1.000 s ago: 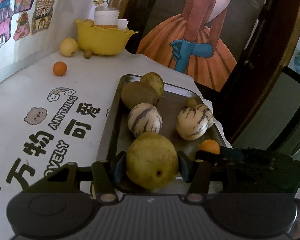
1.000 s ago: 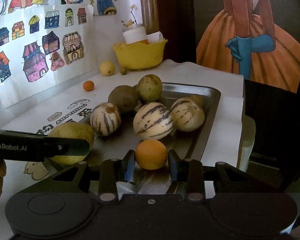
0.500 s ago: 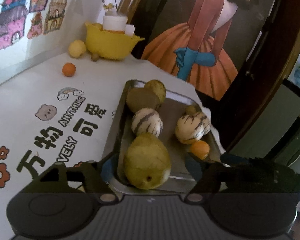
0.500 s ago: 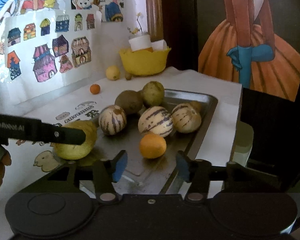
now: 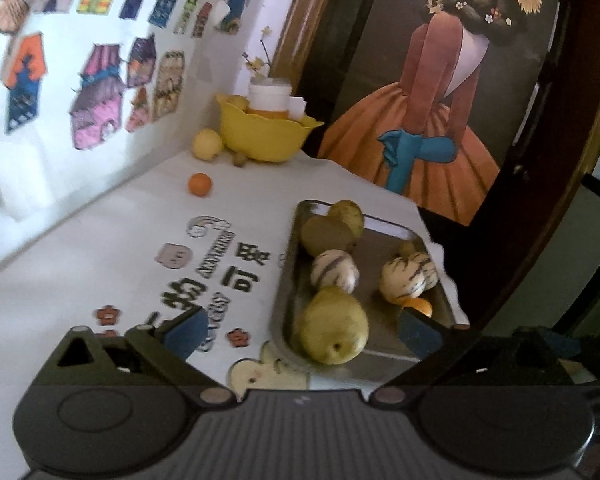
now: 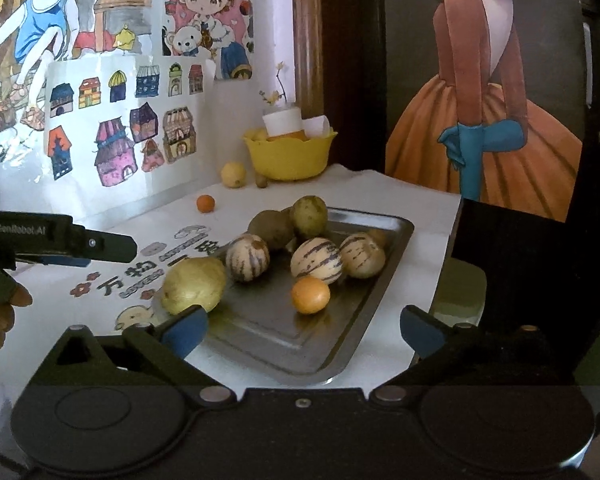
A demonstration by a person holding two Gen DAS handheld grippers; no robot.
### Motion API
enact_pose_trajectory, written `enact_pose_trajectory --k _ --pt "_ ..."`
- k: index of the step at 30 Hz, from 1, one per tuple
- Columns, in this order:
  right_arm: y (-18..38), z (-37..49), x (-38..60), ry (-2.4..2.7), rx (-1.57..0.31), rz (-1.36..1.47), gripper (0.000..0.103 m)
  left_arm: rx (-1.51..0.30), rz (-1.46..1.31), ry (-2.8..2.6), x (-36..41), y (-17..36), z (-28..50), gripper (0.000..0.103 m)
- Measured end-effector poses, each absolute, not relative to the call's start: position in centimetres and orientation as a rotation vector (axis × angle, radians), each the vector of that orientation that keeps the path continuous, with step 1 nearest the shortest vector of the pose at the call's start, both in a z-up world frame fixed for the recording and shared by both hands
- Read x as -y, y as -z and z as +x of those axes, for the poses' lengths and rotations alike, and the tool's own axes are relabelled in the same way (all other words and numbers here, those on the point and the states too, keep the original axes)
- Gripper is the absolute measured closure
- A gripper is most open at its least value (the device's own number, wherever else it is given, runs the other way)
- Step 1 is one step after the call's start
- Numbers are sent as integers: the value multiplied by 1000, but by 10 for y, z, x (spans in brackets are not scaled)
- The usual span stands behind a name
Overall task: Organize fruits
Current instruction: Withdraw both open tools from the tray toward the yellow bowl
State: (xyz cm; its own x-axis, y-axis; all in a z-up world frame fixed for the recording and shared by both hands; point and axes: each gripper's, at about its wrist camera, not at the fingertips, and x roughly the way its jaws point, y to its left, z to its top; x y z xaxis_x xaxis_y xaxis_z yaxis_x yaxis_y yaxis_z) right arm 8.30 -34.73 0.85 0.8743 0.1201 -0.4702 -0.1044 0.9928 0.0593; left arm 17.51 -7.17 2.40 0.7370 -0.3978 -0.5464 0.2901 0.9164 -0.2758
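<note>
- Fruits are sitting in the shallow grey metal tray (image 6: 384,280) on the desk (image 5: 100,248): the big yellow-green pear (image 5: 334,330) and small round orange (image 6: 310,295), gripped 1 second ago, are now lying free.
- Left claw (image 5: 300,332) and right claw (image 6: 302,330) are both gaping wide, pulling back, so 2 placements look finished.
- From the left, the orange is peeking out half-hidden behind a fingertip; the yellow bowl's (image 6: 290,156) contents are hard to make out.

Three striped melons (image 6: 316,260), two oranges (image 6: 310,295)
</note>
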Motion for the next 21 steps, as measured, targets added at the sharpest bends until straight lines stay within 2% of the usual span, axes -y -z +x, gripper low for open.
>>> enact_pose_trajectory --k 8,14,21 --pt "-43 49 320 -173 -579 -12 1 -744 79 241 55 -24 167 0" --pt "-89 50 306 -282 -644 -3 1 -772 69 182 23 -37 171 0" --pt "-135 94 298 -306 -656 -32 1 -715 101 126 5 -66 183 0"
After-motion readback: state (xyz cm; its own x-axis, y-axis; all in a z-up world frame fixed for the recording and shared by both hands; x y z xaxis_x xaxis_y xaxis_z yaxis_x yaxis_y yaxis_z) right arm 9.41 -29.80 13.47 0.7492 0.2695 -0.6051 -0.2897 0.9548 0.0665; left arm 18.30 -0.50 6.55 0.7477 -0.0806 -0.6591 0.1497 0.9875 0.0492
